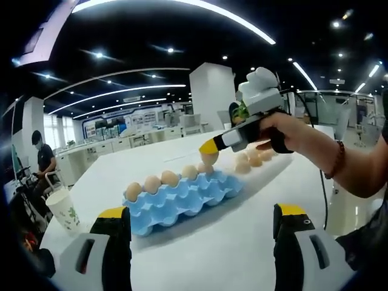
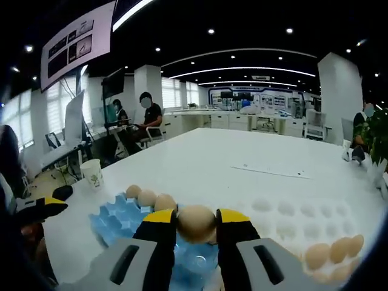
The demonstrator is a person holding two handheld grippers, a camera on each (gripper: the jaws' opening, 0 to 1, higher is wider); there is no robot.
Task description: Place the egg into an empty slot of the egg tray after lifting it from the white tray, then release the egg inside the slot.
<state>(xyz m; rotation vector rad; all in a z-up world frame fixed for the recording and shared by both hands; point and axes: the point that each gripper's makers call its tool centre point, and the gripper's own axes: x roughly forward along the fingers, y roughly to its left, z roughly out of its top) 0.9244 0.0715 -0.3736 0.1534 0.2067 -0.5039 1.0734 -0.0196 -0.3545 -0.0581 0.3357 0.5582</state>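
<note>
With the egg [image 2: 196,222] already lifted and pinched between the right gripper's [image 2: 196,225] jaws above the blue egg tray [image 1: 182,200] at centre frame, lowering and release remain; the left gripper [image 1: 200,224] is spread.

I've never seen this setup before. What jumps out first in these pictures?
An egg pinched between the right tongs, held over the blue egg tray on the white table. A row of eggs lines that tray's far edge. More eggs sit in the white tray beside it.
</note>
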